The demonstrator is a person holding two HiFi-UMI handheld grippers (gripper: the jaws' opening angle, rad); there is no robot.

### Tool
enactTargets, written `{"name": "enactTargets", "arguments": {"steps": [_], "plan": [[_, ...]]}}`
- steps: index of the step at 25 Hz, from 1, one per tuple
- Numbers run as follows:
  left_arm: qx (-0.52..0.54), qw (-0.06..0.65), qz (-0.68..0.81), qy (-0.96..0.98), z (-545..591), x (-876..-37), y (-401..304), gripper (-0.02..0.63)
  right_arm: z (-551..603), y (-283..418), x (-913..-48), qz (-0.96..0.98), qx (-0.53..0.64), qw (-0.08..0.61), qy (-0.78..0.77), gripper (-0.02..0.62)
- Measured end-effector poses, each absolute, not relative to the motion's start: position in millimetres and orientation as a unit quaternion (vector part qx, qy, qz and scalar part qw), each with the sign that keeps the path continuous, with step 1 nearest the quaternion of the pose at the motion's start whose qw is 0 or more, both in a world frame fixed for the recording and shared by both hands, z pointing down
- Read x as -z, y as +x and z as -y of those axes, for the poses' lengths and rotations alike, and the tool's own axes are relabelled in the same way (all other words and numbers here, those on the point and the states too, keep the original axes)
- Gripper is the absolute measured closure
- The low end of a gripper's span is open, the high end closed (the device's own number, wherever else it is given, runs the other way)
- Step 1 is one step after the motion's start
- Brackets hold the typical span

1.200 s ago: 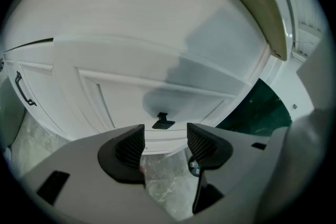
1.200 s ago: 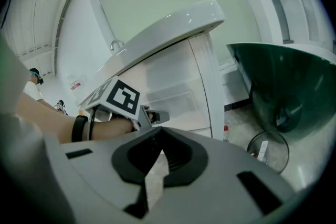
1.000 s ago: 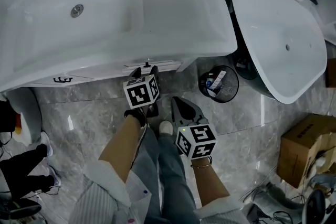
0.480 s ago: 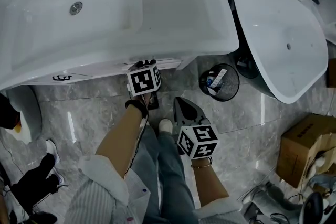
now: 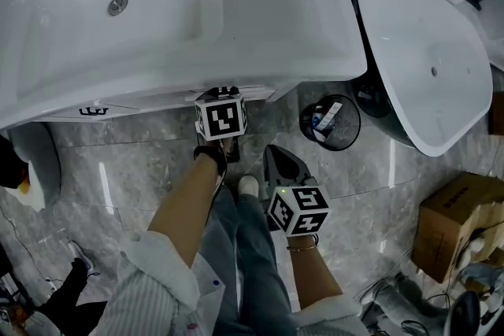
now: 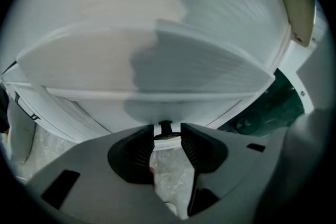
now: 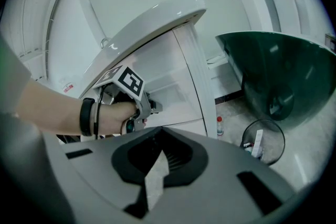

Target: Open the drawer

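Note:
A white vanity cabinet stands under the sink (image 5: pixel 157 20), with its drawer front (image 7: pixel 176 94) facing me. My left gripper (image 5: pixel 224 94) reaches in under the sink's edge to the small dark drawer knob (image 6: pixel 165 125). In the left gripper view the left gripper (image 6: pixel 166 131) has the knob between its fingertips. The jaws have just been closing, and thin gaps still show beside the knob's stem. The right gripper view shows that hand and its marker cube against the drawer (image 7: pixel 137 105). My right gripper (image 5: pixel 277 160) hangs lower over the floor, shut (image 7: pixel 161 144) and empty.
A wire wastebasket (image 5: pixel 328 124) with rubbish stands right of the cabinet, beside a large white tub (image 5: pixel 425 51). A small bottle (image 7: pixel 219 126) stands on the floor at the cabinet's corner. A cardboard box (image 5: pixel 457 224) lies far right. A bystander's foot (image 5: pixel 75 273) is at lower left.
My left gripper has edged up and right, closer under the sink's edge. The bystander's legs at lower left have moved off toward the bottom corner. The right gripper has barely moved.

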State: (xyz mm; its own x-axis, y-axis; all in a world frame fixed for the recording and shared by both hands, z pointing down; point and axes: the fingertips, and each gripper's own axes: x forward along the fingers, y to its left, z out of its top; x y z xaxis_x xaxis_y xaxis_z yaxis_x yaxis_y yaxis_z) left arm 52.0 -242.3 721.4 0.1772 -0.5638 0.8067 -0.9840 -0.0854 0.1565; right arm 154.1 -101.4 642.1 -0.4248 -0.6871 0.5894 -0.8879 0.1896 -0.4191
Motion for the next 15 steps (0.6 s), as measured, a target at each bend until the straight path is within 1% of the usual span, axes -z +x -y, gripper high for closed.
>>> {"name": "enactTargets", "arguments": {"steps": [15], "plan": [[-0.306,0.364,0.551,0.685,204,-721,56,0.446,107,153,-638,0.750,-0.363,0.143,0.534,0.588]]}}
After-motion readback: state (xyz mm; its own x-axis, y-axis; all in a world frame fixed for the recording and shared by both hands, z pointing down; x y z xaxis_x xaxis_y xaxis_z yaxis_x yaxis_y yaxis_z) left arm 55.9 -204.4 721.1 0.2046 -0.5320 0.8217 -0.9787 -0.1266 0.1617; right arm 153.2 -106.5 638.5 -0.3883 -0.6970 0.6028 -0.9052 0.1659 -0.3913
